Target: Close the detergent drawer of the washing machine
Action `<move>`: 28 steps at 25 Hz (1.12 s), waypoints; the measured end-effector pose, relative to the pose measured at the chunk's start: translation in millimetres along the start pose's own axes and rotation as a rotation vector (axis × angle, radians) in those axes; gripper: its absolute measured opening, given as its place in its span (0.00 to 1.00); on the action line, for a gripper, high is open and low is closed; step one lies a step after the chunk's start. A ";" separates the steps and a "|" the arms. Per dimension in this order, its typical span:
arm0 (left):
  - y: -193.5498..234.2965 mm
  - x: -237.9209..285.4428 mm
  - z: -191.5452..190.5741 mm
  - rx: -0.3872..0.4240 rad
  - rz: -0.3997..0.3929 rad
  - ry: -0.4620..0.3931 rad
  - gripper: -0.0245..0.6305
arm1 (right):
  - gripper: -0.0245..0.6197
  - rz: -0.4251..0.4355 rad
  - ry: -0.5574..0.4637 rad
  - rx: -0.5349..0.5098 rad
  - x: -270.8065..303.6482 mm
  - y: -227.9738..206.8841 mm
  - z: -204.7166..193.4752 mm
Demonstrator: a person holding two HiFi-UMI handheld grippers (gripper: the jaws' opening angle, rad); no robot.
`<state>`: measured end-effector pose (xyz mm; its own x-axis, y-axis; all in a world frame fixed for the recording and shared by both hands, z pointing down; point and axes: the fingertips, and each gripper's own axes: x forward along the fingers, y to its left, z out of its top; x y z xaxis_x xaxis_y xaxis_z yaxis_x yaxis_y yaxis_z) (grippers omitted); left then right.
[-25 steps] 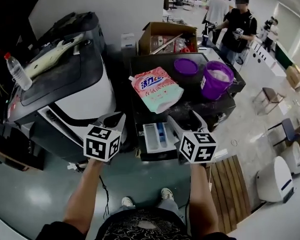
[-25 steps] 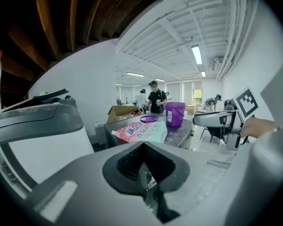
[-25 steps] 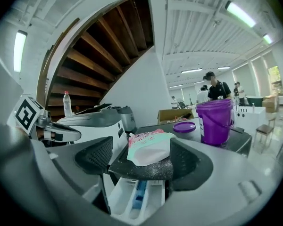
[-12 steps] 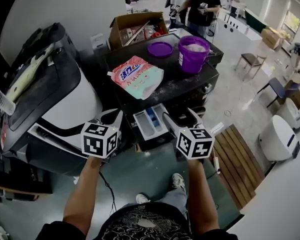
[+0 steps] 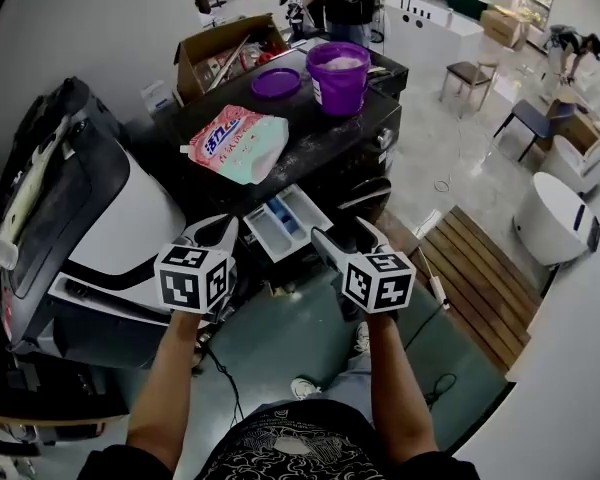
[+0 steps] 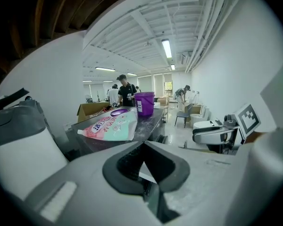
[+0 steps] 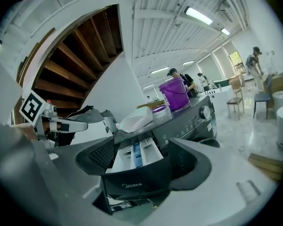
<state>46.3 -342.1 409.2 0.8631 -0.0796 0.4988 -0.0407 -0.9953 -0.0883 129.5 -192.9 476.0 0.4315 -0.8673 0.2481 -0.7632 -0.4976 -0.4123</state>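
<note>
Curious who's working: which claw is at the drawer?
The right claw: the detergent drawer sits between its parted jaws. The left claw is shut on nothing.

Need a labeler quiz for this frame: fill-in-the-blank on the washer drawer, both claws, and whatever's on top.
1. The white-and-blue detergent drawer of the black washing machine is pulled ___.
2. The right claw has the drawer's dark front panel between its parted jaws; the left claw, jaws together, holds ___.
3. The purple plastic bucket stands on the machine's ___.

Missing words: out; nothing; top.
</note>
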 end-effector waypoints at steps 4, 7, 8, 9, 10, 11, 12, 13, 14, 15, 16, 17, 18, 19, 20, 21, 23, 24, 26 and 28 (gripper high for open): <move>-6.5 0.3 -3.9 0.017 -0.011 0.003 0.04 | 0.60 0.001 -0.004 0.053 -1.7 -1.1 -22.2; -10.9 -1.8 -11.6 0.024 -0.021 0.016 0.04 | 0.60 0.015 -0.001 0.088 -0.6 1.3 -40.3; -11.8 -3.2 -15.2 0.028 -0.023 0.023 0.04 | 0.60 0.022 -0.002 0.101 0.5 3.1 -46.4; -12.8 -4.4 -18.8 0.033 -0.026 0.029 0.04 | 0.60 0.028 -0.004 0.115 1.9 4.5 -52.3; -14.4 -4.8 -22.6 0.040 -0.030 0.036 0.04 | 0.60 0.032 -0.006 0.131 3.2 4.9 -57.9; -16.4 -4.4 -27.1 0.047 -0.035 0.044 0.04 | 0.60 0.034 -0.009 0.149 4.3 4.5 -63.6; -18.3 -3.5 -32.1 0.054 -0.040 0.053 0.04 | 0.60 0.035 -0.011 0.168 5.5 3.6 -69.8; -19.9 -2.2 -37.5 0.059 -0.044 0.063 0.04 | 0.60 0.036 -0.011 0.187 6.9 2.9 -76.4; -20.8 -0.6 -42.3 0.062 -0.048 0.073 0.04 | 0.60 0.037 -0.009 0.204 8.5 2.3 -83.0; -21.4 1.2 -46.0 0.064 -0.050 0.080 0.04 | 0.60 0.039 -0.007 0.219 10.3 1.8 -89.1; -21.6 3.0 -48.3 0.065 -0.051 0.084 0.04 | 0.60 0.042 -0.006 0.233 12.3 1.4 -94.2; -21.7 4.7 -49.4 0.063 -0.051 0.084 0.04 | 0.60 0.045 -0.006 0.247 14.0 0.8 -98.4; -21.7 6.1 -49.4 0.060 -0.051 0.082 0.04 | 0.60 0.047 -0.008 0.261 15.6 -0.1 -101.9; -21.8 7.3 -48.9 0.056 -0.052 0.078 0.04 | 0.60 0.047 -0.010 0.273 16.7 -1.5 -105.0; -21.6 8.1 -48.3 0.053 -0.052 0.073 0.04 | 0.60 0.046 -0.013 0.282 17.7 -3.1 -107.7; -21.3 8.7 -47.8 0.051 -0.052 0.068 0.04 | 0.60 0.046 -0.017 0.290 18.5 -4.4 -110.3; -20.3 9.0 -48.7 0.050 -0.051 0.063 0.04 | 0.60 0.053 -0.024 0.306 20.4 -6.1 -115.0; -19.2 9.1 -50.1 0.050 -0.050 0.063 0.04 | 0.60 0.060 -0.029 0.314 21.7 -6.5 -116.9; -16.3 9.1 -55.6 0.051 -0.047 0.070 0.04 | 0.60 0.078 -0.042 0.333 24.2 -6.3 -119.6; -12.1 7.9 -63.5 0.045 -0.041 0.085 0.04 | 0.60 0.103 -0.057 0.360 26.4 -4.6 -121.4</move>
<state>21.6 -334.3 469.0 0.8179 -0.0451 0.5735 0.0179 -0.9944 -0.1038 86.1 -212.2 590.8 0.3952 -0.9071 0.1446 -0.5904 -0.3715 -0.7165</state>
